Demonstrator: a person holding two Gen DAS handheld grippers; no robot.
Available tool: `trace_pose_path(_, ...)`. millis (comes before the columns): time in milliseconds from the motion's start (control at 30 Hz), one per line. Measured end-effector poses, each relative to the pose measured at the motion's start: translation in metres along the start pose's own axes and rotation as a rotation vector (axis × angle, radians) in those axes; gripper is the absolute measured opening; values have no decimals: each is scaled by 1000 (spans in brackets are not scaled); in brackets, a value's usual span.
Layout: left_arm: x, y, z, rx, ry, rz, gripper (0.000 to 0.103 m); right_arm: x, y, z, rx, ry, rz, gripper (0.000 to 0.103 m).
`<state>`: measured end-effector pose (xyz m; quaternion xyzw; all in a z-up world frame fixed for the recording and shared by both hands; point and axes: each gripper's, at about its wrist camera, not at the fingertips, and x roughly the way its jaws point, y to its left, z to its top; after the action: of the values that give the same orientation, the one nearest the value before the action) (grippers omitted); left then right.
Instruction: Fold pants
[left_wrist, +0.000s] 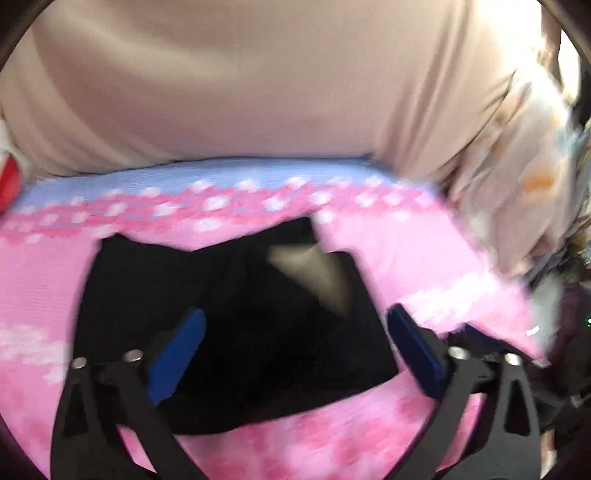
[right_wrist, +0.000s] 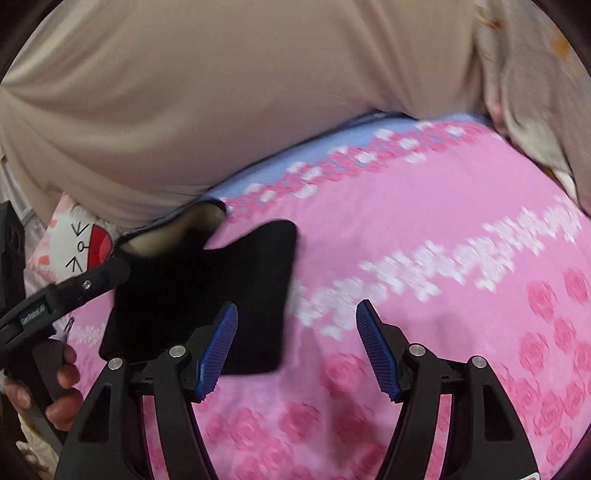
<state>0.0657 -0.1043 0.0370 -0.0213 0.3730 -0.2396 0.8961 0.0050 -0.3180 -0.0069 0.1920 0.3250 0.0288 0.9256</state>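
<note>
The black pants (left_wrist: 236, 328) lie folded into a compact bundle on a pink flowered blanket (left_wrist: 406, 266). A beige lining patch (left_wrist: 314, 269) shows on top of them. My left gripper (left_wrist: 295, 325) is open, its blue pads spread over the bundle, holding nothing. In the right wrist view the pants (right_wrist: 207, 295) lie at the left. My right gripper (right_wrist: 297, 314) is open and empty just right of them, over the blanket (right_wrist: 443, 221). The left gripper's arm (right_wrist: 70, 291) reaches in from the left edge.
A large beige cushion (left_wrist: 240, 81) rises behind the blanket. A pale patterned cloth (left_wrist: 524, 184) lies crumpled at the right. A white and red cartoon pillow (right_wrist: 85, 243) sits at the left. The person's hand (right_wrist: 62, 384) holds the left gripper's handle.
</note>
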Motion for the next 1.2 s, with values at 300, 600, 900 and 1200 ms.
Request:
trace_pose_path(300, -45, -20, -4, 134, -96, 51, 98, -10, 18, 6, -7, 27, 36, 66)
trace_pose_path(600, -70, 119, -25, -27, -42, 454, 98, 107, 82, -14, -130, 272, 68, 70)
trace_pose_path(900, -75, 158, -39, -79, -29, 514, 98, 48, 75, 18, -106, 101, -5, 19)
trace_pose_path(1200, -41, 134, -46, -9, 23, 469, 98, 18, 45, 5, -36, 43, -84, 33)
